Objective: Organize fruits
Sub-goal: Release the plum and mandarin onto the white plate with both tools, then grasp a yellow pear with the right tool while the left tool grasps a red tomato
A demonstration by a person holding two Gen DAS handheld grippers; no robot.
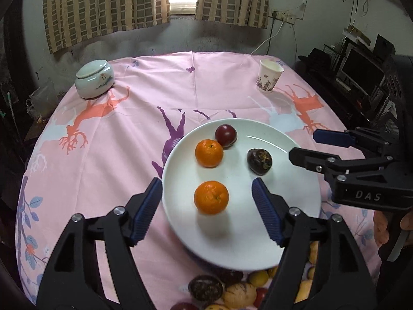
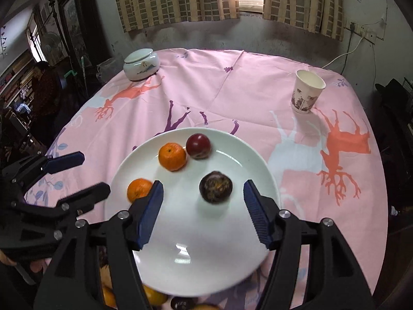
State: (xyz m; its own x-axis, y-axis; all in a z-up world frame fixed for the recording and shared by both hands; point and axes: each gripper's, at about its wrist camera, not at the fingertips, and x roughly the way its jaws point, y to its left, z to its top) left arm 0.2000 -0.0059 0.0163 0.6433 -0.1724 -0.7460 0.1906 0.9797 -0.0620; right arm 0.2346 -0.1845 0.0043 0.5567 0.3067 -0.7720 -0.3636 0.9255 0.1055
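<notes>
A white plate point(image 1: 296, 206) point(image 2: 193, 271) lies on the pink tablecloth. On it are two oranges point(image 1: 211, 197) point(image 1: 208, 153), a red plum point(image 1: 226, 135) point(image 2: 198, 146) and a dark passion fruit point(image 1: 259, 161) point(image 2: 215, 186). My left gripper point(image 1: 207, 208) is open, just above the plate, with the near orange between its fingers and untouched. My right gripper point(image 2: 204, 213) is open, with the passion fruit just ahead of its fingertips. Each gripper shows in the other's view, the right one point(image 1: 304, 144) and the left one point(image 2: 95, 173).
A heap of more fruit point(image 1: 232, 289) point(image 2: 144, 297) lies at the near table edge under the plate. A white lidded jar point(image 1: 94, 78) point(image 2: 141, 64) stands far left, a paper cup point(image 1: 269, 78) point(image 2: 307, 91) far right. Furniture surrounds the table.
</notes>
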